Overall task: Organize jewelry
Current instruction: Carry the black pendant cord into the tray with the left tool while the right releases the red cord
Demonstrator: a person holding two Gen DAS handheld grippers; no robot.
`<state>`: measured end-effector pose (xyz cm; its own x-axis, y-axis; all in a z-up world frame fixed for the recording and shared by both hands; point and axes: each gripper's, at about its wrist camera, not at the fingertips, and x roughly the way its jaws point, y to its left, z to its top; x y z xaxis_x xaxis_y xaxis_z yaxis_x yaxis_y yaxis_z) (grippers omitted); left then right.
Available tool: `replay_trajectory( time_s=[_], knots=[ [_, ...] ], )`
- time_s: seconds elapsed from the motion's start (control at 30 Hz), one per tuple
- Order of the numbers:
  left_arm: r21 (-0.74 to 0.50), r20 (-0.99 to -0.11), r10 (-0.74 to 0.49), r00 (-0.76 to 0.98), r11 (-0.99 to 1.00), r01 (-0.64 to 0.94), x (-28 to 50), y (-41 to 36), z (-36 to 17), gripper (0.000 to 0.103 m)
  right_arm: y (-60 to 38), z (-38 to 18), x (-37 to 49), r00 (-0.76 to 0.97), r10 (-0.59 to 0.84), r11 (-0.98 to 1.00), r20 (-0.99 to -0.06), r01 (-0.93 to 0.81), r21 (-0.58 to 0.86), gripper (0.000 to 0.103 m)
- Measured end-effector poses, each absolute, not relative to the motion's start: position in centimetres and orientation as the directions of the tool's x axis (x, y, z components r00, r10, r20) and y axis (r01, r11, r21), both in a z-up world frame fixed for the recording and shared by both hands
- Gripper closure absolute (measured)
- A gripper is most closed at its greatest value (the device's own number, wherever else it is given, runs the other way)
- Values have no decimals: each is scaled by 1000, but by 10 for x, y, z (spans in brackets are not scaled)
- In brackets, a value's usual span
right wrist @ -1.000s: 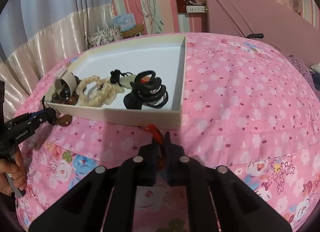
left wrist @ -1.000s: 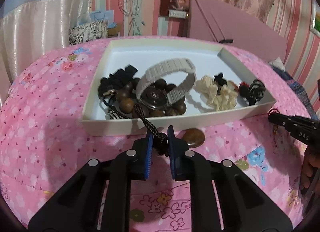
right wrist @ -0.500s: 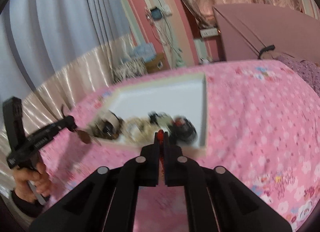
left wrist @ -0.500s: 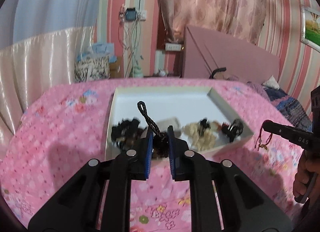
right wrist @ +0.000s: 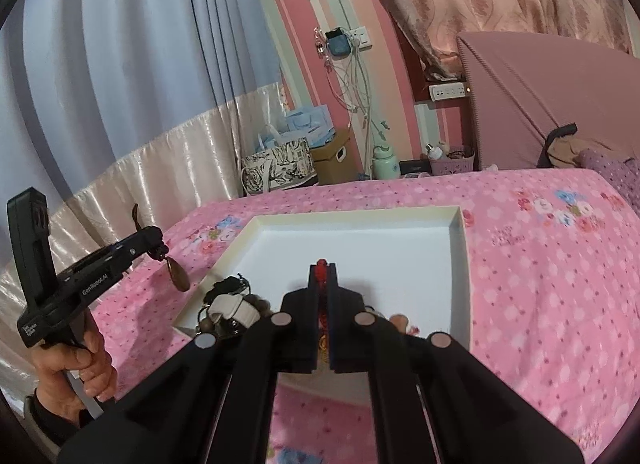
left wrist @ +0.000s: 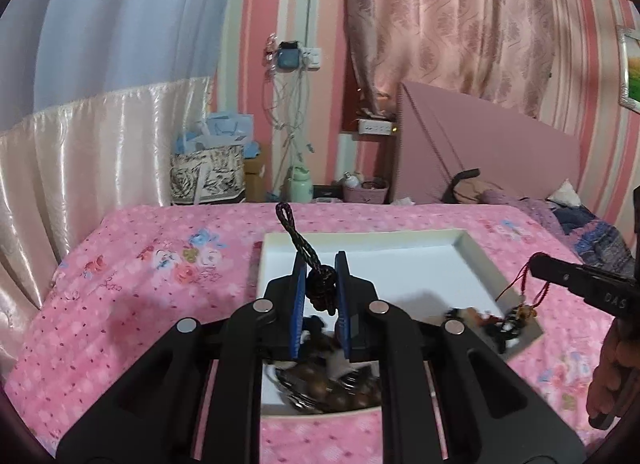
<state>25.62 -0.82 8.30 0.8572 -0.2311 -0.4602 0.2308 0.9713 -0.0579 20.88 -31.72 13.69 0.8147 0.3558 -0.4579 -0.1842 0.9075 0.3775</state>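
Observation:
My left gripper [left wrist: 320, 266] is shut on the knot of a black braided cord [left wrist: 318, 288], whose loop sticks up past the fingers. In the right wrist view the same left gripper [right wrist: 154, 242] hangs above the bed with the cord's brown pendant [right wrist: 179, 277] dangling from it. My right gripper [right wrist: 322, 270] is shut on a red cord [right wrist: 321, 264]. From the left wrist view the right gripper [left wrist: 538, 264] carries that red cord [left wrist: 520, 284] with a small charm [left wrist: 522, 311] over the white tray [left wrist: 360, 235]. The tray [right wrist: 352, 218] holds a white strap bracelet [right wrist: 236, 310], wooden beads [left wrist: 340, 388] and black pieces.
The tray lies on a pink floral bedspread [right wrist: 540, 264]. A pink headboard [left wrist: 480, 144] stands at the far right, and bags [right wrist: 280, 162] and a box sit past the bed's far edge. A hand [right wrist: 76, 368] holds the left gripper's handle.
Both grippers have risen from the bedspread with their cords. The brown pendant has lifted off the bed and now hangs free. The tray sits lower in both views.

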Motion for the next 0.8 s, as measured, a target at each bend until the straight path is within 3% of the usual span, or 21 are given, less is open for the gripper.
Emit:
replay_trajectory(
  time_s=[0.23, 0.8],
  knots=[
    [-120, -522, -236, 820, 972, 203, 278, 11, 46, 91, -307, 105, 218, 795, 355, 919, -493, -200, 339, 101],
    [-92, -556, -222, 801, 974, 206, 276, 6, 26, 91, -298, 89, 213, 781, 344, 927, -521, -196, 319, 101]
  ],
)
